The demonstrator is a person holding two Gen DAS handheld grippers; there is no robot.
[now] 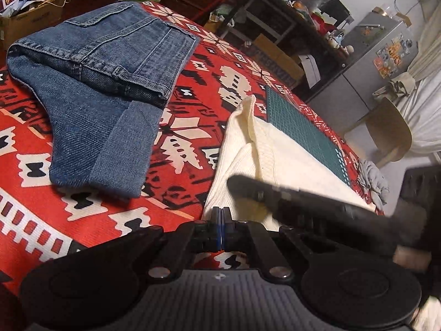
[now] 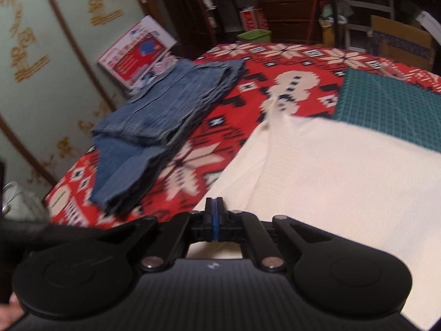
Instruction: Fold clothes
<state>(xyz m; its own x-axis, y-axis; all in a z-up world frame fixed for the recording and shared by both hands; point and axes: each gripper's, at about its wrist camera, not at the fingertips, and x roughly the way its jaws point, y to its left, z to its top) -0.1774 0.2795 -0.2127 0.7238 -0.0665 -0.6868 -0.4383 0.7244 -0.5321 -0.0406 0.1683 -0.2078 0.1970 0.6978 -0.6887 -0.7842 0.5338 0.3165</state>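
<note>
Denim jeans (image 1: 93, 88) folded — grippers (both) closed.

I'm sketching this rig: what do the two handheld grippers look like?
Both match. The left gripper and right gripper are black, with blue strips between the fingertips, angled link bars on silver pivots, two round discs, and a ribbed dark grey body bearing a small logo.
</note>
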